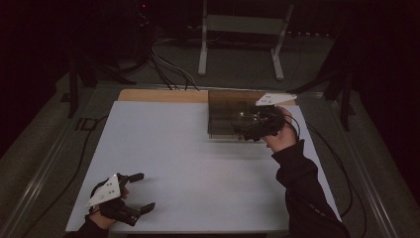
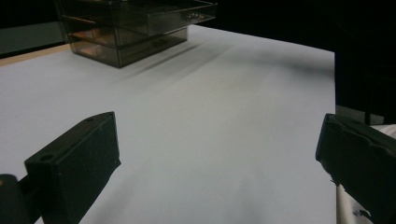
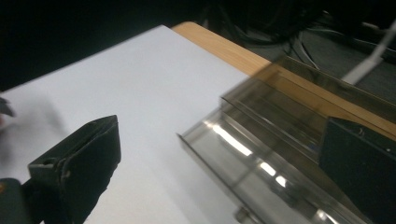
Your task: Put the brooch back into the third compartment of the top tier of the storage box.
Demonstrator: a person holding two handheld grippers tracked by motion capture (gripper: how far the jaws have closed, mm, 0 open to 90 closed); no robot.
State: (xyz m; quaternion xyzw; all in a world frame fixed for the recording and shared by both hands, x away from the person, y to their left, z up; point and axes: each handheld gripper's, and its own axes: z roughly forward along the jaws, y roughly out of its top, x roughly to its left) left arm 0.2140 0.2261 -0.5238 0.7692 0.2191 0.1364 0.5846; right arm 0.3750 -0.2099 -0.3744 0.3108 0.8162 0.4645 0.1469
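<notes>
The smoked clear drawer box stands at the far right of the white tabletop, one drawer pulled partly out. The right gripper hovers at the box's right front, jaws wide apart and empty. The left gripper sits near the tabletop's near left corner, well apart from the box, jaws wide apart and empty.

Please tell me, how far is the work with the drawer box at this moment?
Done: a drawer of the smoky transparent drawer box already stands pulled out. In hand: the right gripper hovers at that drawer, jaws open, gripping nothing. The left gripper waits open over the white table near the person. Left: whatever goes in or comes out; I cannot tell if the drawer holds anything.
</notes>
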